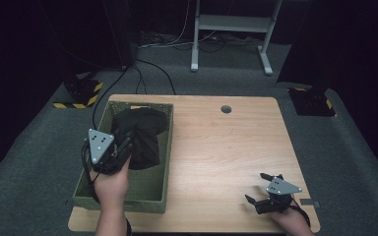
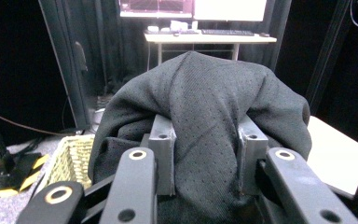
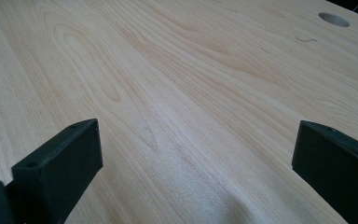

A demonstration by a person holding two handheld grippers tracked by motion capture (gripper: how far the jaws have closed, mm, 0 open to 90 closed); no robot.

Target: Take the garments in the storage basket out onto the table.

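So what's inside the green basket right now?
A black cloth, bunched up and gripped by the left tongs above the green basket. The floor beneath it is covered, so anything underneath can't be seen.

floor: grey carpet (image 1: pixel 39 147) | walls: dark | furniture: white desk frame (image 1: pixel 231 24)

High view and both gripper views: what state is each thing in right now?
Left gripper: shut on the black cloth, bunched between its jaws.
Black cloth: crumpled, held over the basket; whether its lower end rests inside, I cannot tell.
Green woven basket: upright at the table's left.
Right gripper: open, nothing between its jaws, low over bare wood.
Table: round hole near the far edge, open.
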